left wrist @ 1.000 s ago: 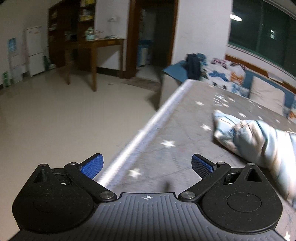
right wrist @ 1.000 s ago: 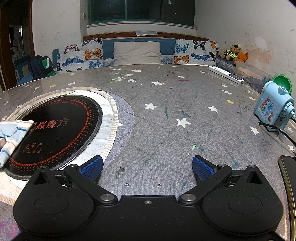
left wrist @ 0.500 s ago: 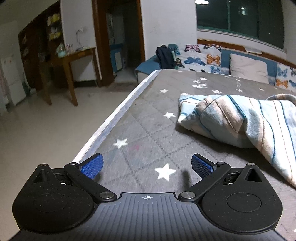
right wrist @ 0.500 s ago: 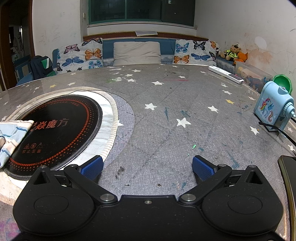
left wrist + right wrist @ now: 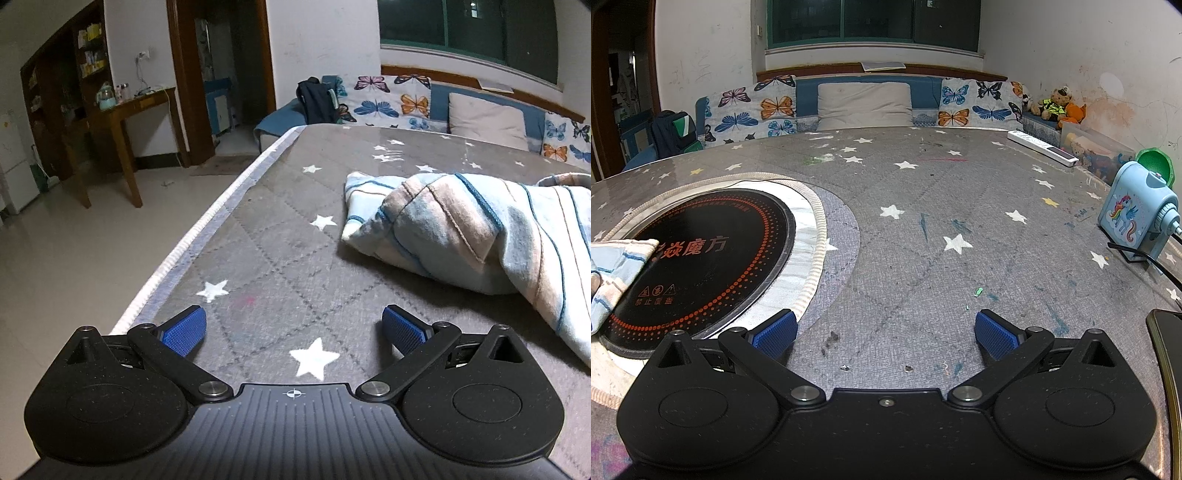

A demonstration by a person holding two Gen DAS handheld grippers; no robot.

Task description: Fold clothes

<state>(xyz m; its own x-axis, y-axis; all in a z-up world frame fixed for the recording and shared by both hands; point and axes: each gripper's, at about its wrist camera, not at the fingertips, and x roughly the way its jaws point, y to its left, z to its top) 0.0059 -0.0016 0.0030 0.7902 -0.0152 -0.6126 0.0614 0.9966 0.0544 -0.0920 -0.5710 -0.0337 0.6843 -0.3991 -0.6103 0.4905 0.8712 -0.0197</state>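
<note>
A crumpled light-blue striped garment [image 5: 472, 229] lies on the grey star-patterned table cover [image 5: 288, 236], ahead and to the right of my left gripper [image 5: 293, 330]. The left gripper is open and empty, low over the cover near the table's left edge. In the right wrist view a corner of the same garment [image 5: 613, 273] shows at the far left, overlapping the black round hotplate [image 5: 701, 258]. My right gripper [image 5: 885, 330] is open and empty, low over the cover to the right of the hotplate.
A blue pencil sharpener [image 5: 1137, 218] with a cable stands at the right edge, a dark phone [image 5: 1167, 354] nearer. A white power strip [image 5: 1041, 147] lies at the far right. Butterfly cushions [image 5: 753, 110] line the bench behind. The table edge [image 5: 192, 236] drops to the floor on the left.
The left gripper has swung right and moved over the table, so the garment now lies closer and more central. The right gripper has not moved.
</note>
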